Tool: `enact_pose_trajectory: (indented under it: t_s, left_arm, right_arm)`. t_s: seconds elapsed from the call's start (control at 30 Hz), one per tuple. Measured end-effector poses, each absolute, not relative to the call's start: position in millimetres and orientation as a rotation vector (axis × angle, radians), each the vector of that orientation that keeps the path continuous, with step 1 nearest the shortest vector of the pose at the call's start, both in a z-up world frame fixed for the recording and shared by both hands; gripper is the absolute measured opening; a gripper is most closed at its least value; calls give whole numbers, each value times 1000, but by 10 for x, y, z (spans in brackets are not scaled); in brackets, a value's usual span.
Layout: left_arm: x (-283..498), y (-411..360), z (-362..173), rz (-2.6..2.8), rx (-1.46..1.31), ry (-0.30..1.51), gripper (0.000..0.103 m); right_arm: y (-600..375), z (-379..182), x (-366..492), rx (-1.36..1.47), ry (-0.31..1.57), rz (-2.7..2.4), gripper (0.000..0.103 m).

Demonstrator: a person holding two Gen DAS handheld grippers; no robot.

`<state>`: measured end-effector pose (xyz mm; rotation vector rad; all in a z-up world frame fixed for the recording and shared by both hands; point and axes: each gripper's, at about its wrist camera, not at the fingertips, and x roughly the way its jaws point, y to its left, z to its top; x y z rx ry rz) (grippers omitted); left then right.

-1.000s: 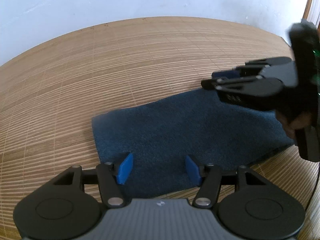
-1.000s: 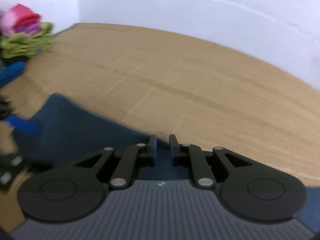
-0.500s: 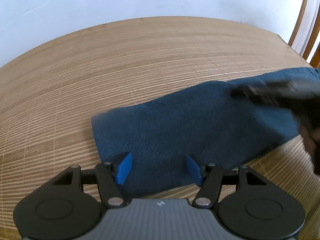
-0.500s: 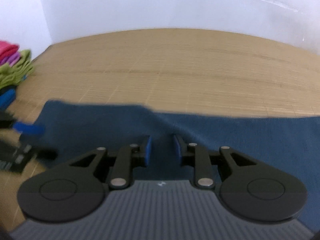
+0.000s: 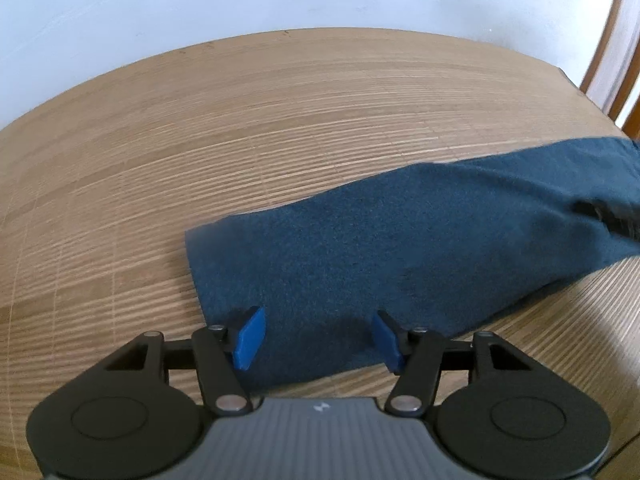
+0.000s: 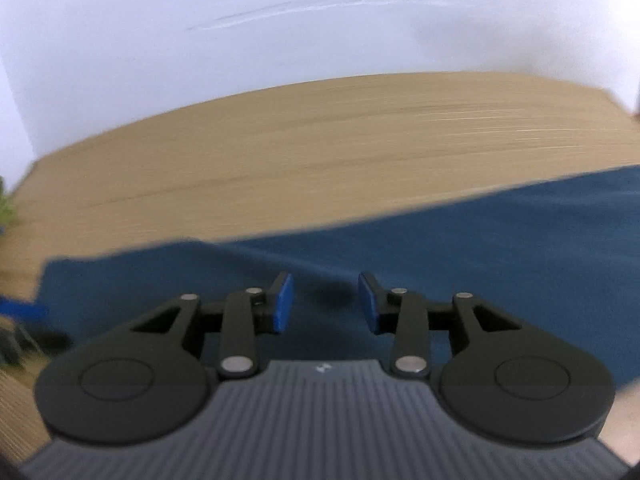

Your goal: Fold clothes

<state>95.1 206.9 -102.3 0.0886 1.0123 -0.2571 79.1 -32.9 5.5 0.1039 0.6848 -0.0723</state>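
Spreading out flat on the mat (image 5: 200, 128): dark blue cloth (image 5: 360, 248), long strip running from its near-left corner off toward the right edge of view. Looks like fleece or felt w/ a short nap, single layer here, a soft ridge in it in the right wrist view.

L gripper (image 5: 318, 336) sits over the cloth's near-left end, jaws spread, blue pads (image 5: 250, 338) either side of the fabric w/ nothing pinched; whether tips touch the cloth can't tell.

R gripper (image 6: 325, 306) is further along the cloth to the right of that end, over its middle. Jaws have just been opening, now apart w/ only flat cloth below, nothing held. View is blurred.

Handling, as a guess: light, soft, limp, no stiffness, so it will droop and sag from any single grip point. Nap prob gives decent friction on the pads, not slippery, not fragile. Mat ribs may drag the fabric a bit when slid.

Where to grab: corners or the short edge, not mid-panel. L side best on the near-left corner right by its pads; R side on the far right end, which isn't fully in view. Pinch the edge shallow so only one layer comes up, then lift both ends together to keep the fold square.

A green item (image 6: 5, 200) shows at the left edge beyond the cloth, too cut off to ID.
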Motion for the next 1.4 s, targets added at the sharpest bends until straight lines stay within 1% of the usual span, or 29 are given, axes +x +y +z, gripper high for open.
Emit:
enact_pose_trajectory:
  t_s: [0.03, 0.13, 0.27, 0.37, 0.43, 0.53, 0.67, 0.8, 0.93, 1.07, 1.17, 1.23, 1.27, 1.33, 1.4]
  left_arm:
    - [916, 2042, -967, -255, 86, 1009, 61]
    - [831, 1888, -780, -233, 101, 980, 62]
    - [818, 1589, -665, -193, 85, 949, 63]
    - [952, 1338, -746, -107, 60, 986, 63]
    - [1053, 1180, -830, -63, 15, 1021, 62]
    - [1109, 900, -924, -35, -7, 1045, 62]
    - [1123, 521, -999, 5, 2, 1041, 62]
    - [1102, 323, -1104, 62, -16, 1068, 63]
    - [1058, 295, -1124, 107, -47, 1058, 65]
    - [1018, 310, -1105, 137, -72, 1057, 68]
    - [1038, 303, -1108, 155, -64, 1053, 71]
    - [1044, 307, -1116, 163, -71, 1050, 72]
    - [1044, 308, -1118, 166, -75, 1048, 73]
    - [1029, 308, -1127, 170, -74, 1041, 73]
    - [1022, 302, -1132, 178, -76, 1035, 74]
  right_arm:
    - [-428, 40, 698, 86, 691, -102, 46]
    - [-842, -34, 507, 148, 753, -201, 46]
    - [-1451, 53, 121, 311, 703, -254, 46]
    - [-1600, 25, 152, 278, 705, -156, 46]
    - [-1676, 15, 224, 199, 708, -70, 46]
    - [-1538, -21, 451, 65, 706, 100, 46]
    - [-1422, -4, 887, -42, 780, 372, 46]
    - [-1204, 13, 1303, -232, 713, 528, 46]
    - [-991, 59, 1516, -283, 720, 667, 46]
    - [-822, -21, 1598, -310, 718, 711, 45]
    - [-759, -101, 1608, -380, 665, 688, 46]
    - [-811, -103, 1751, -353, 659, 570, 50]
    - [-847, -106, 1834, -326, 675, 514, 48]
    - [-879, -88, 1920, -358, 670, 403, 48]
    - [-873, 26, 1843, -306, 654, 451, 48]
